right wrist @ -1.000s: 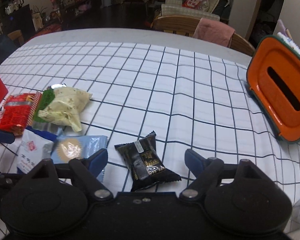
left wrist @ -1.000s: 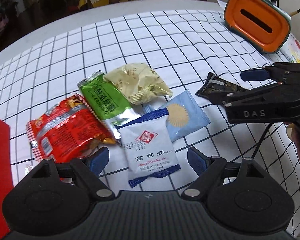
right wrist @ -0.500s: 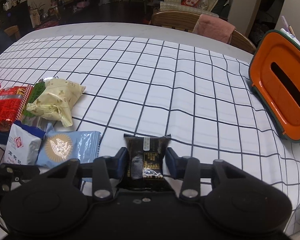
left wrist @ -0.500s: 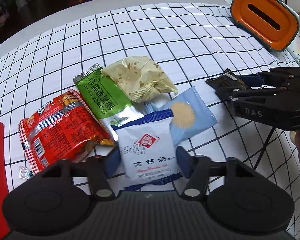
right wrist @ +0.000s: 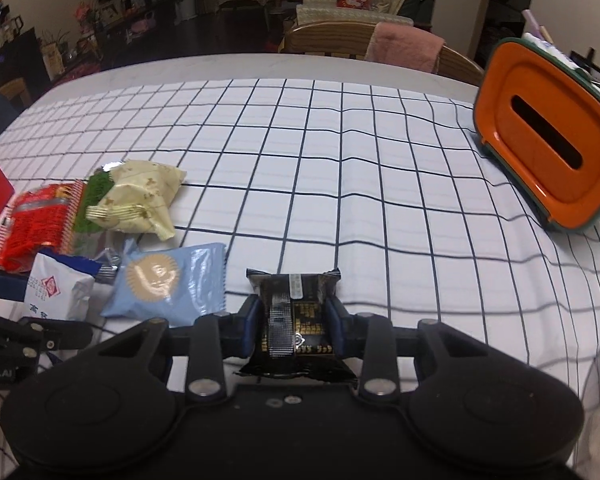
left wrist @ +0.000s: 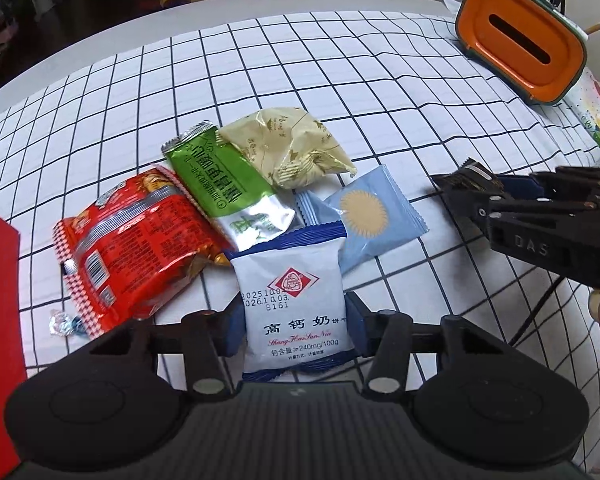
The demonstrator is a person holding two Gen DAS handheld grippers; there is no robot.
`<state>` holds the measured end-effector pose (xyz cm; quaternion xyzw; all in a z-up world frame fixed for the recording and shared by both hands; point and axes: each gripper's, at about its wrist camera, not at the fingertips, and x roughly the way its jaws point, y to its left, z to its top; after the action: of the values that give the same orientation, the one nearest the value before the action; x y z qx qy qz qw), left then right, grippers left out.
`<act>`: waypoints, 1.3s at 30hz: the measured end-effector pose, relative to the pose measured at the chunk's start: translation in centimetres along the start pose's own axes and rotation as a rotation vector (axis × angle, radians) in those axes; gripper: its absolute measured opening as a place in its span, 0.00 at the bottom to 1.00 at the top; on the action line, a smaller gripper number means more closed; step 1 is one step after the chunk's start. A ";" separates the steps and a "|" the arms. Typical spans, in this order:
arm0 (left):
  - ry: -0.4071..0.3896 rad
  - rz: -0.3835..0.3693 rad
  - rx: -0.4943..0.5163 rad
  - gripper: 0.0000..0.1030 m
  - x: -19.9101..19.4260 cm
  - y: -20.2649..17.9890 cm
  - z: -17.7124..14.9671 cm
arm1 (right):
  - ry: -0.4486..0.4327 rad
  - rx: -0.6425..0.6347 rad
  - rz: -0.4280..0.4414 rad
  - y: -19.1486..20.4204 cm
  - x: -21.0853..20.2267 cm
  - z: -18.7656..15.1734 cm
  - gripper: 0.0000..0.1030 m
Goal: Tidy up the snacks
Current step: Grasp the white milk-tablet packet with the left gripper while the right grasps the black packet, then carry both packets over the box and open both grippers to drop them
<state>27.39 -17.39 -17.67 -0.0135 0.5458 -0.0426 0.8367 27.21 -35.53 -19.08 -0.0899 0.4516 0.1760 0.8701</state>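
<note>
The left claw (left wrist: 296, 326) is pinching the white calcium-milk biscuit packet (left wrist: 294, 300) by its two side edges, low in the middle of the left wrist view. The right claw (right wrist: 294, 322) is likewise closed on the black snack packet (right wrist: 296, 320), centre bottom of the right wrist view; in the left view that claw shows at the right edge, with only a corner of the black wrapper visible.

The main risk lies with the white packet. Its upper blue seal overlaps the light-blue packet with the gold sun (left wrist: 370, 216) and touches the silver end of the green packet (left wrist: 220, 184), so lifting or dragging it would likely pull those neighbours along and disturb the cluster. The red packet (left wrist: 132, 248) sits just left of the claw's left finger, and a small wrapped candy (left wrist: 66, 324) lies beside it at the lower left; a sideways sweep could knock either one.

Both wrappers are soft, air-filled film gripped across their width. Squeezing harder may crush the biscuits inside, while a light pinch on slick plastic could let a packet slide out once it leaves the checked tablecloth (right wrist: 380, 184) on the table.

The two claws also work near each other, so moving both at once risks a collision. The cream packet (left wrist: 288, 146) rests on the green one and could roll off if that shifts.
</note>
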 end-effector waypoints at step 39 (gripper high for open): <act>-0.132 0.042 -0.107 0.48 -17.3 14.7 -7.4 | -0.160 -0.108 0.242 21.3 -15.0 2.1 0.32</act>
<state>14.52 -1.04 -5.89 -0.0496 0.4912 0.0054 0.8696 12.56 -18.58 -5.56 -0.0671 0.3783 0.3103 0.8696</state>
